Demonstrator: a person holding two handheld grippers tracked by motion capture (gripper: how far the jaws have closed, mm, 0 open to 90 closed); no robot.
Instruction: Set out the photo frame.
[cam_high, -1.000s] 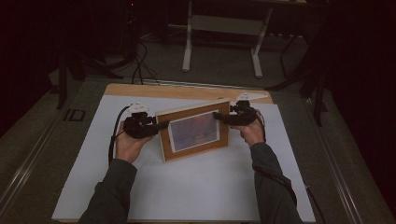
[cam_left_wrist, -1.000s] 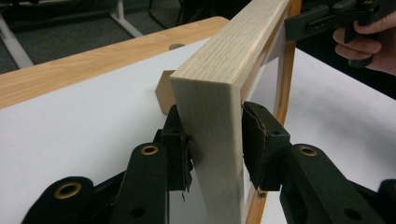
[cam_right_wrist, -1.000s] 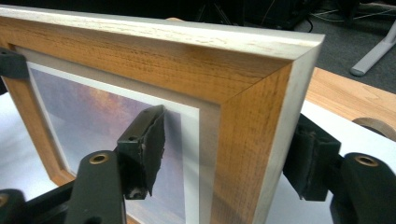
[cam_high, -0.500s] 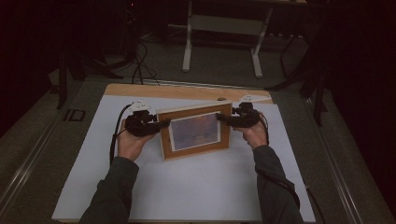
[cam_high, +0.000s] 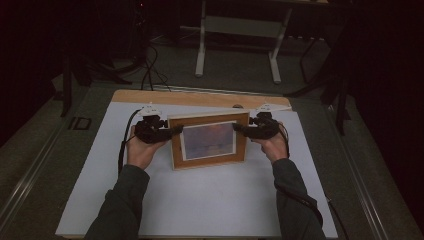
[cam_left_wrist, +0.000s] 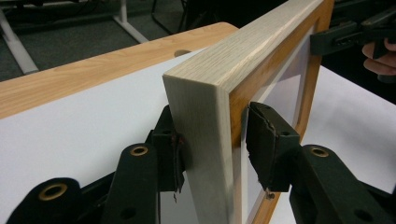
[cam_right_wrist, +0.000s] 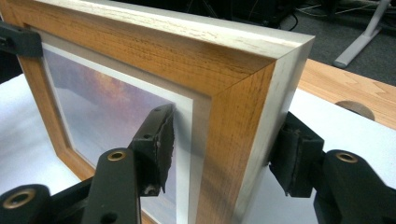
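While both grippers clamp the picture frame (cam_high: 209, 140) (upright), the left gripper (cam_left_wrist: 212, 149) view shows its pale edge.

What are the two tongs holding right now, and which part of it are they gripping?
A wooden picture frame, stood up on the table: left tongs clamp its left side edge, right tongs its right side edge.

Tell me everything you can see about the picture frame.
The frame is rectangular, of wood as it looks: orange-brown on the front, pale grey-white on the outer edges. Inside is a light mat around a picture in soft purple and orange tones. It stands upright in landscape pose on the white table cover, near the far edge. The left tongs grip one side edge and the right tongs the other, each with one jaw on the front and one on the back.
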